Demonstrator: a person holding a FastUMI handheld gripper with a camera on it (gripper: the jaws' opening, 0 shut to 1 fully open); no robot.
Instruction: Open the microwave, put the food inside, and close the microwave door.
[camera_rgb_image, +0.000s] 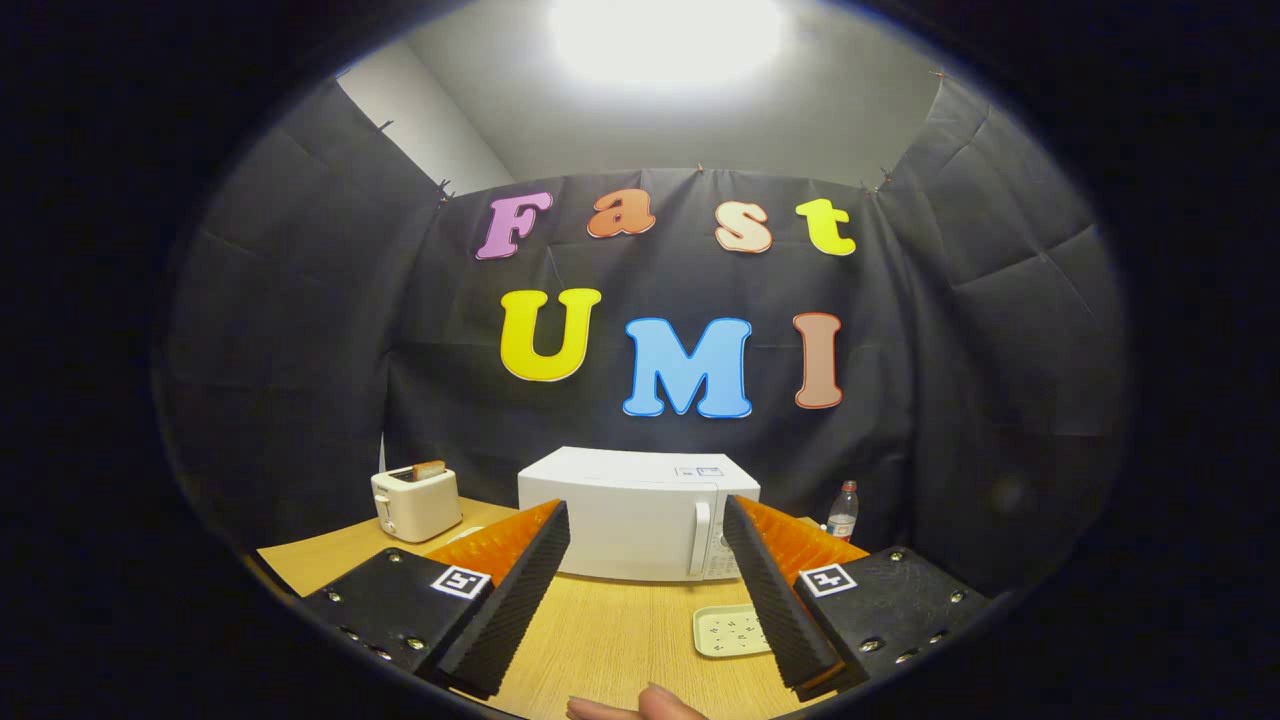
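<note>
My gripper (646, 520) hangs spread wide, holding nothing. The microwave (630, 515) sits at twelve o'clock beyond my fingers, door closed, its upright handle (702, 538) towards one o'clock. The door should be stiff and light, so I would hook that handle. The food tray (730, 630), at about four o'clock by my right finger, looks light and slippery; grip its rim.
</note>
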